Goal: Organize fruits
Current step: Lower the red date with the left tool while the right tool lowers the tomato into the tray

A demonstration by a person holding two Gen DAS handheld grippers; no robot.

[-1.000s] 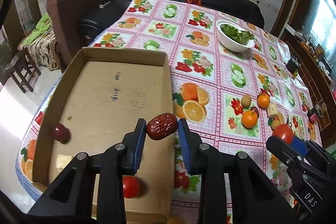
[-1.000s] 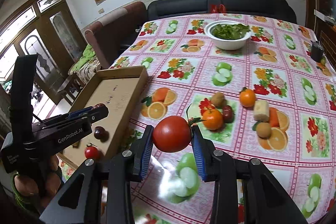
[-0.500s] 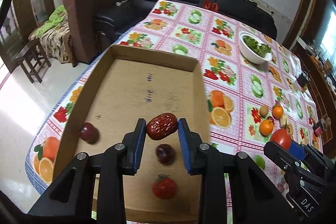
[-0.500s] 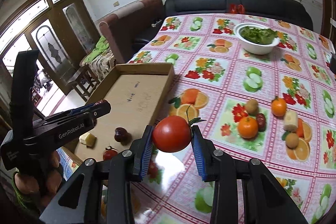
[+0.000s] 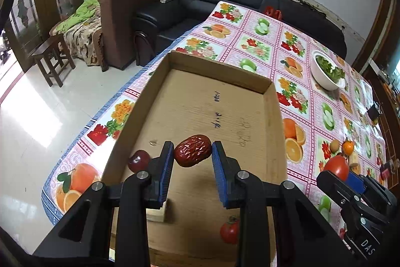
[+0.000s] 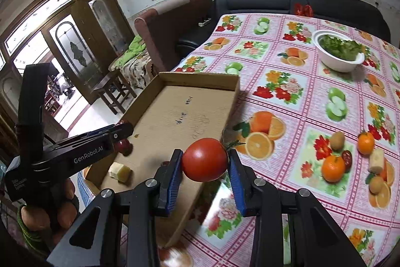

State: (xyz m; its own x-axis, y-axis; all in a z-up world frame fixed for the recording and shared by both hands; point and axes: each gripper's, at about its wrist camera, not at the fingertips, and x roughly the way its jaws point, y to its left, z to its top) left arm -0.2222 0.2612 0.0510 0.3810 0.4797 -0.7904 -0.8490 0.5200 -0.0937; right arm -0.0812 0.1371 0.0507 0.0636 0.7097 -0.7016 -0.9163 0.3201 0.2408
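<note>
The red date [image 5: 193,150] sat clamped between the blue pads of the left gripper [image 5: 192,154], held in the air over the middle of the cardboard box [image 5: 250,86]. The tomato [image 6: 205,159] was pinched likewise in the right gripper [image 6: 204,167], hanging over the box's right wall near its front corner. In the left wrist view that tomato [image 5: 336,167] showed at about 3 o'clock from the date, well apart, above the tablecloth [image 5: 295,59].

Inside the box lay a dark cherry-like fruit [image 5: 138,163] at 9 o'clock from the date against the left wall, a pale cut chunk [image 6: 120,172] toward the near end, and a small red tomato [image 5: 230,230] at about 5 o'clock, partly hidden by the left gripper's finger.

On the cloth, at 3 o'clock from the right gripper's tomato, rested a kiwi [image 6: 337,140], two small oranges [image 6: 333,168], another date [image 6: 347,158] and a pale chunk [image 6: 376,160]. A white bowl of greens [image 6: 340,51] stood far off at 1 o'clock.
</note>
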